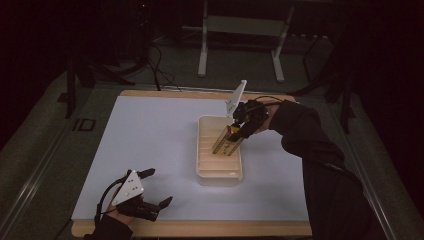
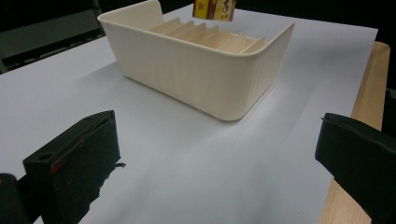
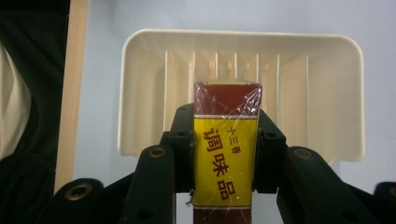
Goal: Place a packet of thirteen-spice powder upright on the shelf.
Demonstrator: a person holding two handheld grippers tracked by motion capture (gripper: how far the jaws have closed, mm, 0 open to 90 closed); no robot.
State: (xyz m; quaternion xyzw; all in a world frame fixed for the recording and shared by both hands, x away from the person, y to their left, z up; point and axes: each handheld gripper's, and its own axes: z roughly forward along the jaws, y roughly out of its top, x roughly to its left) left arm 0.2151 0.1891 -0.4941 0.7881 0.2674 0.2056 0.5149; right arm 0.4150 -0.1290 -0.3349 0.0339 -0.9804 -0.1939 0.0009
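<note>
Up close, the right tool (image 3: 224, 149) clamps a box (image 3: 227, 163) printed with Chinese characters.

Light: dim room, black beyond the white surface (image 1: 150, 150) | brightest: surface w/ cream bin (image 1: 218, 172) | shadows: soft, under bin's near wall & left tool (image 2: 210, 186) | glare: wrap on box (image 3: 227, 140) | focus: near jaws slightly soft

Box (image 3: 227, 158): yellow mid band w/ dark-red characters, maroon ends, thin white lines btwn bands, shiny clear wrap. Slotted bin (image 3: 144, 93): cream, plain, no pattern. Mat (image 1: 150, 145): pale grey-white, plain. Table (image 1: 200, 229): light wood edge. Gripper jaws black, both; left gripper (image 1: 156, 187) w/ grey plate on top. Sleeve (image 1: 320, 165): black.
</note>
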